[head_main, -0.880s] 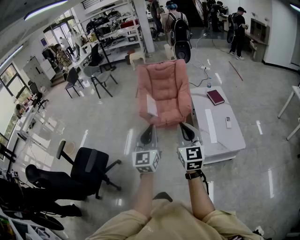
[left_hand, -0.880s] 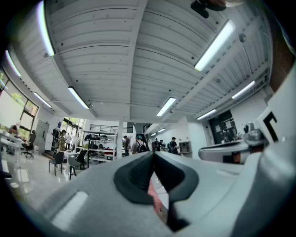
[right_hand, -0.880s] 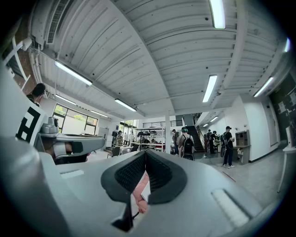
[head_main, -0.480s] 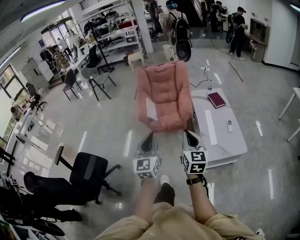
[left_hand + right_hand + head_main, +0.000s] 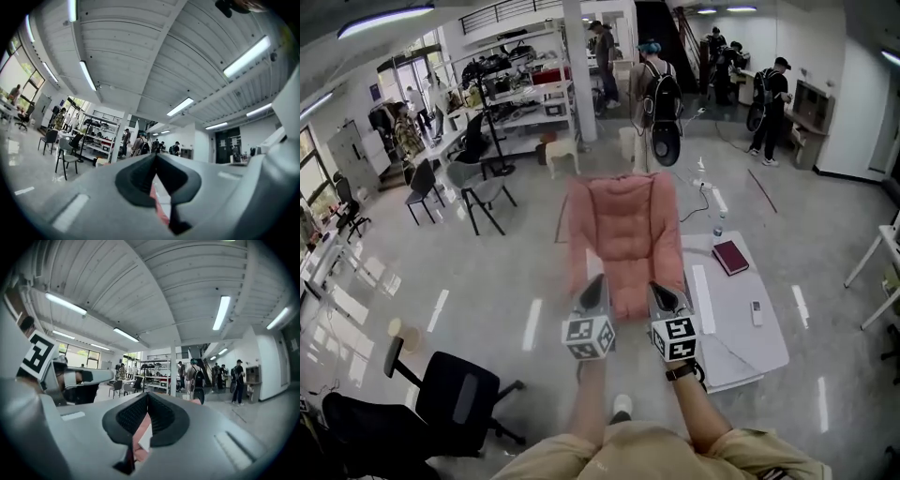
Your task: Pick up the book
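The left gripper (image 5: pixel 597 284) is clenching shut, its jaws meeting tip to tip with nothing between them. The right gripper (image 5: pixel 662 293) is hanging just beside it, likewise clenched and empty. Both are pointing roughly level, away from the person, each showing its marker cube toward the head camera. Through the narrow slit under each pair of jaws, only a sliver of pink and white is showing.

Just beyond the tips, a pink armchair (image 5: pixel 626 225) is facing the person, with a white sheet (image 5: pixel 592 263) lying at the left of its seat. To the right of the armchair, a low white table (image 5: pixel 733 323) is standing on the glossy floor. The book (image 5: pixel 730 257), dark red, is lying flat on the far part of that table, well apart from both grippers and untouched. A small remote (image 5: pixel 756 313) is resting nearer the table's right edge.

At the lower left a black office chair (image 5: pixel 456 405) is standing. Far behind, people with backpacks (image 5: pixel 660 82) are standing near shelves (image 5: pixel 521 82).
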A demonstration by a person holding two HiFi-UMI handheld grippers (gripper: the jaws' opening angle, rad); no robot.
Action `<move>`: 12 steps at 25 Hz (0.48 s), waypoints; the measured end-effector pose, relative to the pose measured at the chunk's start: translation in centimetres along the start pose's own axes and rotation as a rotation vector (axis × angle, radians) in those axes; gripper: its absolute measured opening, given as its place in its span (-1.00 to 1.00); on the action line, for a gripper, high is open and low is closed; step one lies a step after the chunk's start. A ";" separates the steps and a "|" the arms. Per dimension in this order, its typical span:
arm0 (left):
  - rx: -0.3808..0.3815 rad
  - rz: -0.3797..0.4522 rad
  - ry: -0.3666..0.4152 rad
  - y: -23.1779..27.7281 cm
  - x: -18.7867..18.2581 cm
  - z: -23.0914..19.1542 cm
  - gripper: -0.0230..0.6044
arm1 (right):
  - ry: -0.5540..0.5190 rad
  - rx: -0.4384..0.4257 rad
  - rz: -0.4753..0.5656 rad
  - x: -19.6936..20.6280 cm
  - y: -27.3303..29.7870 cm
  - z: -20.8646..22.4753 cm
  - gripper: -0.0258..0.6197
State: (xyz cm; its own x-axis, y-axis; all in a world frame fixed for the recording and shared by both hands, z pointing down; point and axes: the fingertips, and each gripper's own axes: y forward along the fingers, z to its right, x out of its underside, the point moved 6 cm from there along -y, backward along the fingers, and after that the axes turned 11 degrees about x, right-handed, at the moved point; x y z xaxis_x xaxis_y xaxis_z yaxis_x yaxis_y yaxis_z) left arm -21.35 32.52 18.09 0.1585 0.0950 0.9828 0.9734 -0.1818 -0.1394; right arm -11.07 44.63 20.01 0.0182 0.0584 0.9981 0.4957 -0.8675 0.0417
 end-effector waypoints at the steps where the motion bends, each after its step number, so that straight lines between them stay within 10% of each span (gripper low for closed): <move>1: -0.008 -0.004 0.025 1.2 -0.5 -1.5 -0.92 | -0.044 -0.009 0.012 -0.5 1.9 -0.7 -0.90; 12: 0.017 -0.050 0.075 13.1 2.3 -13.9 -0.92 | -0.082 -0.011 0.011 0.5 19.5 -0.5 -0.89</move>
State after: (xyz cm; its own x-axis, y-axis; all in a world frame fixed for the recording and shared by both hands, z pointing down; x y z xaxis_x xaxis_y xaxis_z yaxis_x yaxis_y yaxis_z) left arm -10.48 16.70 20.25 0.0973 0.0299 0.9948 0.9825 -0.1622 -0.0912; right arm -1.82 27.46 21.30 0.0950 0.0885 0.9915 0.4855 -0.8737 0.0315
